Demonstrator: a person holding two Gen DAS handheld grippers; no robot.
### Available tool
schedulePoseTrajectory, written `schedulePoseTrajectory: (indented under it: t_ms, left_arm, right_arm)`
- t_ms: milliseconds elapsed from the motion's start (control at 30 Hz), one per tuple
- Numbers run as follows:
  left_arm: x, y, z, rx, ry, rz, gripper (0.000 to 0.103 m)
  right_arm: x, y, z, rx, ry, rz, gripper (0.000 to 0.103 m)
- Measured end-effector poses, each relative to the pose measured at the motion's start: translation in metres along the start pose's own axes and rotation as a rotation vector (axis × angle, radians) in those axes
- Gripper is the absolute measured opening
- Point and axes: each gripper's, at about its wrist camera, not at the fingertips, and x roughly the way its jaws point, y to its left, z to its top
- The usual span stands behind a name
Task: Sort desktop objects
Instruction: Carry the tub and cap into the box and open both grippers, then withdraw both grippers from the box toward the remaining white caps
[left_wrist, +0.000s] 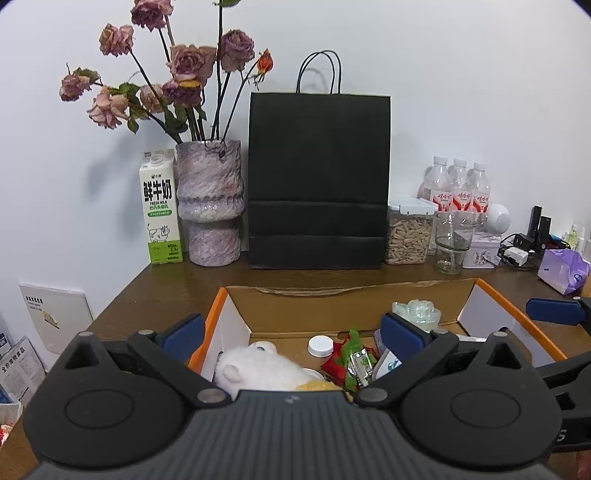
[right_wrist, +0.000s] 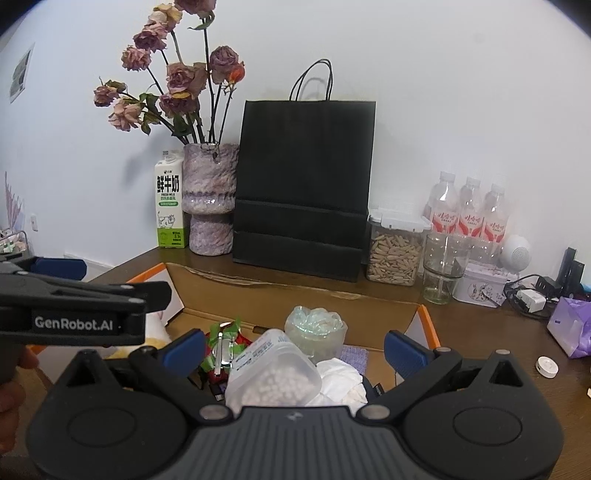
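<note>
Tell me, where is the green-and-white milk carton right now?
In both wrist views the green-and-white milk carton stands upright at the back left of the brown wooden desk, against the wall, just left of the mottled purple vase.

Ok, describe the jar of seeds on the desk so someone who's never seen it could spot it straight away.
Find the tall black paper bag standing against the wall. Touching its right side is the clear seed jar, square with a white clip lid. Unlike the empty glass jar and the water bottles nearby, it is packed with pale tan seeds.
</note>
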Motion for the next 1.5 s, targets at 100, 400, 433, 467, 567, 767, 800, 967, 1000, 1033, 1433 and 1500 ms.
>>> schedulePoseTrajectory:
  t_ms: [100, 400, 433, 467, 567, 767, 800, 967, 1000, 1033, 1433, 1500]
  left_arm:
    - [-0.011, -0.002, 0.003, 0.000, -0.011, -0.015, 0.103]
    - [-0.046, -0.008, -0.006, -0.010, -0.012, -0.042, 0.103]
    - [-0.049, -0.007, -0.008, -0.013, -0.010, -0.044, 0.103]
    - [-0.053, -0.007, -0.010, -0.015, -0.007, -0.044, 0.103]
    - [-0.063, -0.005, -0.015, -0.023, 0.005, -0.041, 0.103]
    - [-0.084, -0.002, -0.027, -0.029, 0.027, -0.040, 0.103]
    - [-0.087, -0.002, -0.029, -0.029, 0.034, -0.041, 0.103]
    - [-0.094, -0.001, -0.042, -0.025, 0.079, -0.043, 0.103]
    - [-0.095, -0.001, -0.046, -0.022, 0.089, -0.044, 0.103]
    - [-0.095, -0.001, -0.049, -0.020, 0.099, -0.046, 0.103]
    - [-0.082, -0.004, -0.087, 0.013, 0.236, -0.047, 0.103]
    - [-0.080, -0.004, -0.091, 0.013, 0.249, -0.048, 0.103]
  right_arm:
    - [-0.009, 0.002, 0.001, -0.008, -0.012, -0.009, 0.103]
    - [-0.047, 0.010, -0.005, -0.031, -0.024, -0.020, 0.103]
    - [-0.052, 0.011, -0.006, -0.030, -0.026, -0.021, 0.103]
    - [-0.057, 0.011, -0.007, -0.030, -0.027, -0.021, 0.103]
    - [-0.071, 0.013, -0.011, -0.037, -0.027, -0.024, 0.103]
    - [-0.096, 0.016, -0.024, -0.044, -0.017, -0.030, 0.103]
    - [-0.099, 0.015, -0.027, -0.046, -0.012, -0.031, 0.103]
    - [-0.111, 0.011, -0.045, -0.045, 0.030, -0.037, 0.103]
    - [-0.112, 0.010, -0.049, -0.044, 0.040, -0.039, 0.103]
    - [-0.113, 0.009, -0.053, -0.042, 0.051, -0.042, 0.103]
    - [-0.101, 0.004, -0.093, -0.036, 0.189, -0.044, 0.103]
    - [-0.096, 0.004, -0.097, -0.031, 0.207, -0.042, 0.103]
